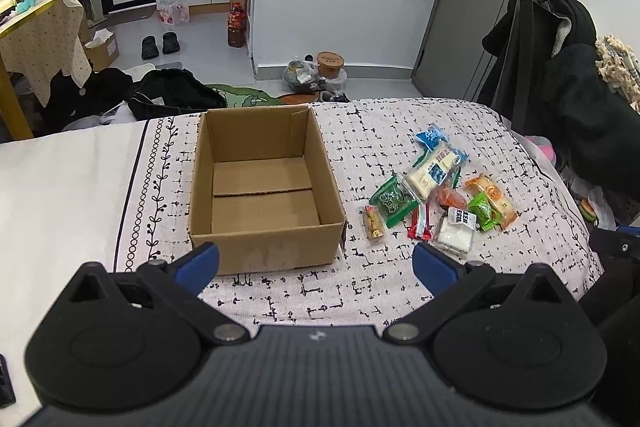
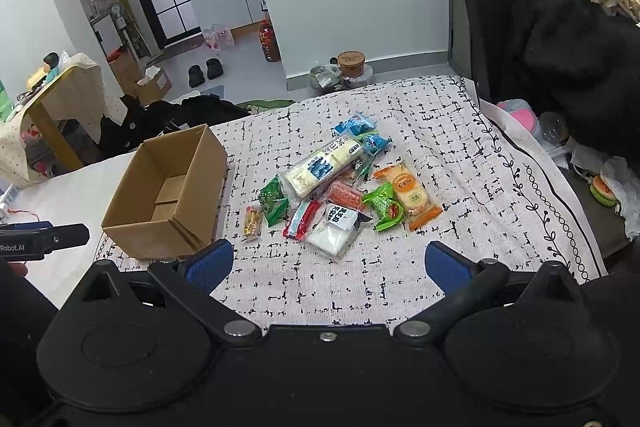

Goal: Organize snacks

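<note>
An empty open cardboard box (image 1: 264,147) stands on the patterned cloth; it also shows in the right wrist view (image 2: 132,223). Several wrapped snacks lie in a pile to its right: a long white bar (image 1: 430,175) (image 2: 324,167), a dark green pack (image 1: 390,201) (image 2: 273,201), an orange pack (image 1: 494,197) (image 2: 410,195), a white pack (image 1: 456,233) (image 2: 334,229). My left gripper (image 1: 316,265) is open and empty, just in front of the box. My right gripper (image 2: 328,265) is open and empty, just in front of the pile.
The cloth-covered table (image 1: 400,131) ends at its far edge, with floor clutter beyond. Black coats hang on a chair (image 1: 560,87) at the right. The left gripper shows in the right wrist view (image 2: 40,237) at the left edge.
</note>
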A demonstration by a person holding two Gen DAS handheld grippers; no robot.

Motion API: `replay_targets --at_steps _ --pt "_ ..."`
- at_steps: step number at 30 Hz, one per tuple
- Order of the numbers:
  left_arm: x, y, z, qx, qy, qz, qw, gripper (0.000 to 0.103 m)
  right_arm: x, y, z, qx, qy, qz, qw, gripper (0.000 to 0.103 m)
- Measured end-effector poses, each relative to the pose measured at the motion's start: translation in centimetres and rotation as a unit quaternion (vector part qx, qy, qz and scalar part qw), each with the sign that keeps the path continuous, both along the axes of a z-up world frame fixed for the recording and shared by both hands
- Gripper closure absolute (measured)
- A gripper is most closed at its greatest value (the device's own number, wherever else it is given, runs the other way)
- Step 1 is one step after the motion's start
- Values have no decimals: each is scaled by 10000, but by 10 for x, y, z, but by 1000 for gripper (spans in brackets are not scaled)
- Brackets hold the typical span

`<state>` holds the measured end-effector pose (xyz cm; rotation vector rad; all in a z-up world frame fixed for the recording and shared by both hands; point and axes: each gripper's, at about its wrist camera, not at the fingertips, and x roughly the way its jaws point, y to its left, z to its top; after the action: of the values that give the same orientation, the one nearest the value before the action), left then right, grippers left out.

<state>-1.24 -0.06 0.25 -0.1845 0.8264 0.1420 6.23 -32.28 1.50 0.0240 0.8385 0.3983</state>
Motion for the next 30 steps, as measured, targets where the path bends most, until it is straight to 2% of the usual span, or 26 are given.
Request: replay_targets --at_steps 30 --pt "0 2 2 30 -35 17 10000 1 -2 -1 5 -76 -148 31 9999 0"
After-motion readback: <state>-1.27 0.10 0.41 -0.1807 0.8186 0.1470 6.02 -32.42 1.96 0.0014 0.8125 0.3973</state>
